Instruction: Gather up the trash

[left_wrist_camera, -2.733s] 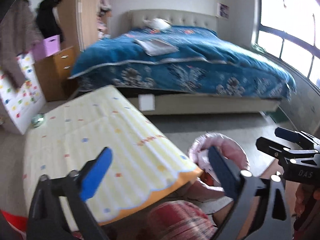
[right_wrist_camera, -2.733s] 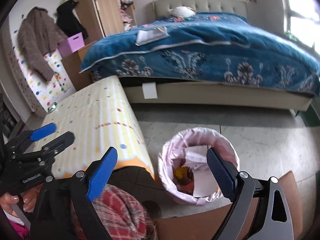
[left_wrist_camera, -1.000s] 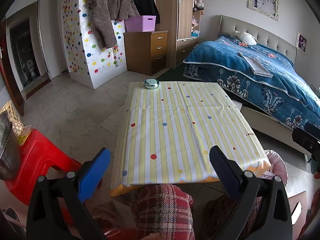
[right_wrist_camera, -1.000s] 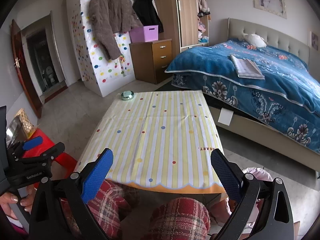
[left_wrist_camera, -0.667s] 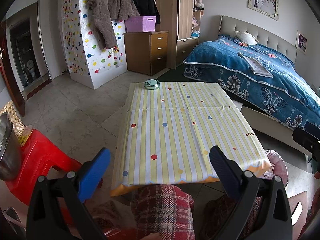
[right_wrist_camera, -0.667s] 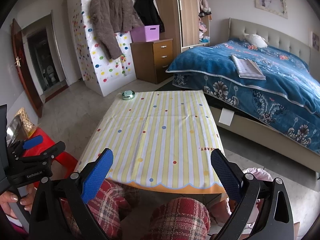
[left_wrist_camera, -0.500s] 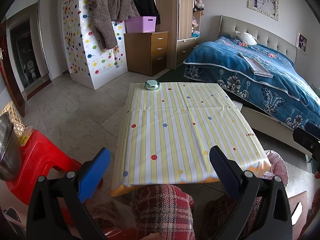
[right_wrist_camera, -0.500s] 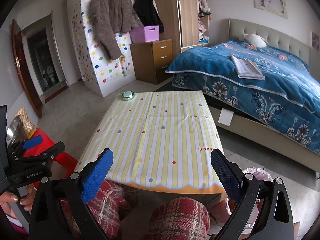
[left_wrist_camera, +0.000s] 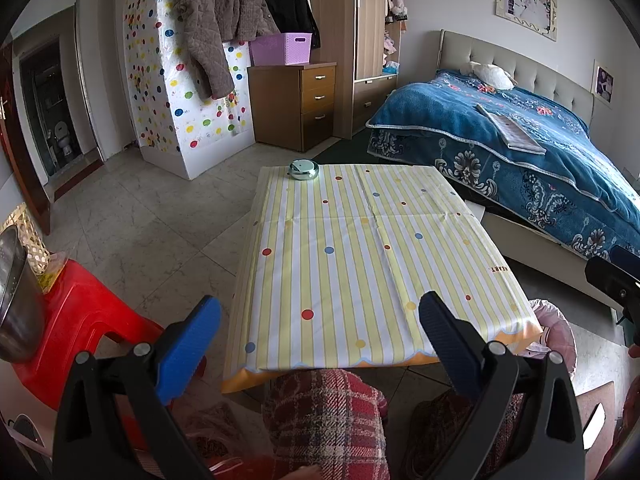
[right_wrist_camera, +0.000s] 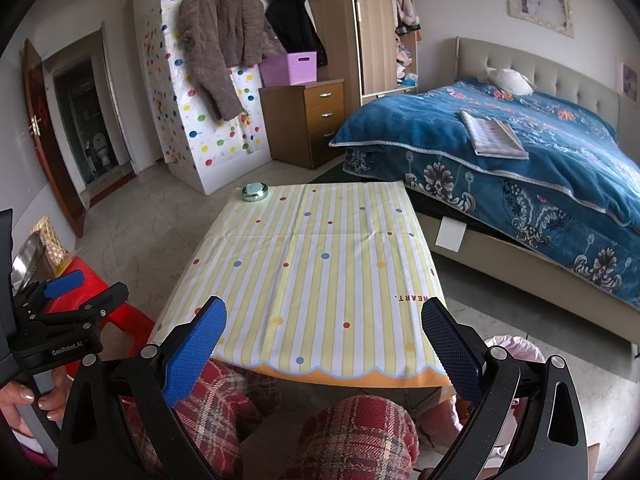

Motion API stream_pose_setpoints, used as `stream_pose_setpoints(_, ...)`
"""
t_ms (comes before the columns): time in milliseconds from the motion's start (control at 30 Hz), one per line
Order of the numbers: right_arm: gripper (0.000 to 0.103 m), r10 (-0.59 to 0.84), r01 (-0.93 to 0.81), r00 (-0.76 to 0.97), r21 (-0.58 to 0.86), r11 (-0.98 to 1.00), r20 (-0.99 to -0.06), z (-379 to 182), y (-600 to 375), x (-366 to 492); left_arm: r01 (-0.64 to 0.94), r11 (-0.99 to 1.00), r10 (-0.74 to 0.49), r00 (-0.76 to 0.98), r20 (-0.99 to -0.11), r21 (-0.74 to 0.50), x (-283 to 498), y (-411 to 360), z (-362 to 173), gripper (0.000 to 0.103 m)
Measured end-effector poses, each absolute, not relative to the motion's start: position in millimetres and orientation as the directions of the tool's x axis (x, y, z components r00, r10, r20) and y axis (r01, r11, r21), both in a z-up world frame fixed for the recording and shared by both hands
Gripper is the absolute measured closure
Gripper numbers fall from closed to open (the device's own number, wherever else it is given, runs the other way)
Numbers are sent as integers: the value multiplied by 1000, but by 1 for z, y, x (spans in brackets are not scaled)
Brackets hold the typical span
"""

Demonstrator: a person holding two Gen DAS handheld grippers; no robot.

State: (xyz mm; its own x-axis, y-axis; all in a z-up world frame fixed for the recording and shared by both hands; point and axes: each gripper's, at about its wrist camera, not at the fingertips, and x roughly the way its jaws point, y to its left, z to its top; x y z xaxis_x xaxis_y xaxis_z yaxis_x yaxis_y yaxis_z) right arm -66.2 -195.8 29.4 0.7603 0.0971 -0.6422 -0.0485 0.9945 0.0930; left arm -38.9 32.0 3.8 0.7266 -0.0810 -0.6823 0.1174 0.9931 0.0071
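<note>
A low table (left_wrist_camera: pixel 360 260) with a yellow-striped, dotted cloth fills the middle of both views. Its only item is a small round green tin (left_wrist_camera: pixel 304 169) at the far left corner, the same tin (right_wrist_camera: pixel 255 191) showing in the right wrist view. A pink-lined trash bin (left_wrist_camera: pixel 556 332) stands on the floor at the table's near right corner, half hidden in the right wrist view (right_wrist_camera: pixel 516 346). My left gripper (left_wrist_camera: pixel 318 320) hovers open over the near table edge, holding nothing. My right gripper (right_wrist_camera: pixel 324 320) is open and empty too.
A person's plaid-trousered knees (left_wrist_camera: pixel 328 420) sit under the near table edge. A red stool (left_wrist_camera: pixel 80 320) with a metal bowl (left_wrist_camera: pixel 12 300) stands at the left. A blue-covered bed (left_wrist_camera: pixel 520 152) runs along the right, and a wooden drawer chest (left_wrist_camera: pixel 296 104) is at the back.
Since 2.7 s ago both grippers have swung left from the bin and bed to face the table. Over the last second they barely moved and stayed open.
</note>
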Motion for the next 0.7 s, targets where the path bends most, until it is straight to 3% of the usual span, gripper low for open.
stream_pose_setpoints(700, 6, 100, -50, 763, 97, 994, -639, 30, -200, -67, 118, 993, -81, 728, -681, 8, -39, 32, 4, 7)
